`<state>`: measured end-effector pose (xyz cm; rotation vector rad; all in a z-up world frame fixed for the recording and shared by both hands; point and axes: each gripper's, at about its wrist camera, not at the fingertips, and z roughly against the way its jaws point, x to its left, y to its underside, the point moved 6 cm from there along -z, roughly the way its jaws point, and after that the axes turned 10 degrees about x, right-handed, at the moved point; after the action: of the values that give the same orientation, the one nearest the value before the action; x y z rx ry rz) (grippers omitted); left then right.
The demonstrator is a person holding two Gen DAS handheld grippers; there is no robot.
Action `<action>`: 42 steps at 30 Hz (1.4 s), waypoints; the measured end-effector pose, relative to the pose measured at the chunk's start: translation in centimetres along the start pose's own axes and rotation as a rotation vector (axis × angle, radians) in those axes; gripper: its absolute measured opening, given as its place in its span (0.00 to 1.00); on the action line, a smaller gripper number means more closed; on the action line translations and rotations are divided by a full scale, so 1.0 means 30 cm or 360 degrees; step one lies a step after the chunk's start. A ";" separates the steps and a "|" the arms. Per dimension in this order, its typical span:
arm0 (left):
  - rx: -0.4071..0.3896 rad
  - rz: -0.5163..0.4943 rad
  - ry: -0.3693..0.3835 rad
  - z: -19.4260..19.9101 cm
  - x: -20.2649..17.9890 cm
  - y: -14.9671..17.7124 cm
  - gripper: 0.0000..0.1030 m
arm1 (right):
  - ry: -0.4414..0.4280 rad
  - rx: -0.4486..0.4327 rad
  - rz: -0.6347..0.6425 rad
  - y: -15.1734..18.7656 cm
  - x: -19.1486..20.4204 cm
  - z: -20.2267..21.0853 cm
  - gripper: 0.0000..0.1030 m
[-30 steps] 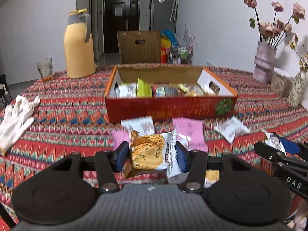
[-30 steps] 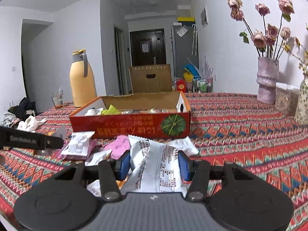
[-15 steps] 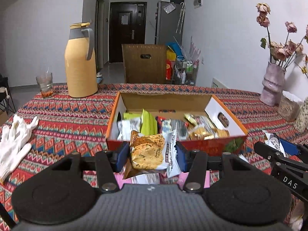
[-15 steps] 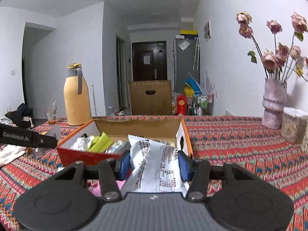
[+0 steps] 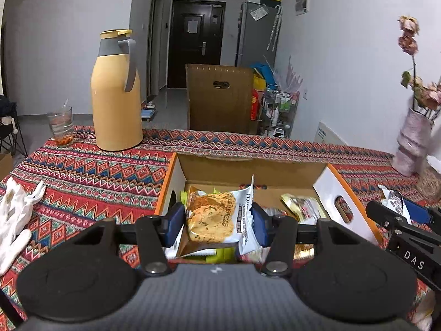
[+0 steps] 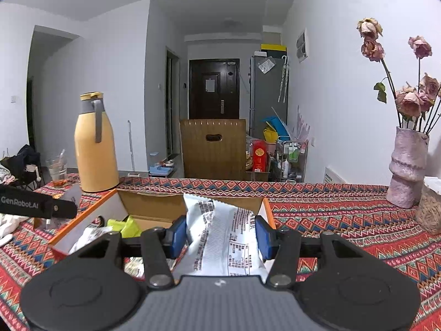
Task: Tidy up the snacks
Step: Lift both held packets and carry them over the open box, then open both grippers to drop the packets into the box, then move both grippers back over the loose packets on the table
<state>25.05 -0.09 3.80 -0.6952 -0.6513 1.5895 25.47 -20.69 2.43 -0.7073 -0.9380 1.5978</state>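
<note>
The left gripper (image 5: 217, 223) clamps a cookie packet (image 5: 212, 218) above the open cardboard box (image 5: 248, 168). The right gripper (image 6: 220, 234) clamps a white snack packet (image 6: 223, 237) over the box's right wall.

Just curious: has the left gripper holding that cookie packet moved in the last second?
Yes. The left gripper has carried the cookie packet forward, over the orange box.

Red zigzag-patterned tablecloth (image 5: 91, 176), orange-rimmed box (image 5: 169, 173), yellow jug (image 5: 115, 96), pink vase (image 6: 406, 165).

Left gripper (image 5: 217, 224) angled downward, blue pads clamped on a cookie packet (image 5: 212, 218); right gripper (image 6: 220, 235) pitched less steeply, pads pressed on both sides of a white printed packet (image 6: 223, 237).
</note>
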 end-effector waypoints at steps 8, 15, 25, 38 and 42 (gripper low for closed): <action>0.0007 0.0068 -0.0019 -0.140 0.014 -0.062 0.51 | 0.0037 0.0036 -0.0013 -0.037 -0.014 -0.153 0.49; 0.0043 0.0062 -0.0024 -0.251 0.033 -0.032 0.51 | 0.0041 0.0071 -0.0045 0.010 -0.034 -0.257 0.49; 0.0054 0.0050 -0.0034 -0.283 0.028 -0.005 0.60 | 0.0006 0.0144 -0.0015 0.057 -0.012 -0.300 0.50; -0.0088 0.0108 -0.0019 -0.212 0.044 -0.020 1.00 | 0.0009 0.0043 -0.0085 0.042 -0.025 -0.237 1.00; -0.0074 0.0107 -0.0020 -0.213 0.040 -0.018 1.00 | 0.0020 0.0056 -0.0091 0.042 -0.033 -0.236 1.00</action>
<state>30.07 1.32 -0.12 -0.7490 -0.6821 1.6458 30.97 -20.30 -2.30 -0.6599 -0.9115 1.5546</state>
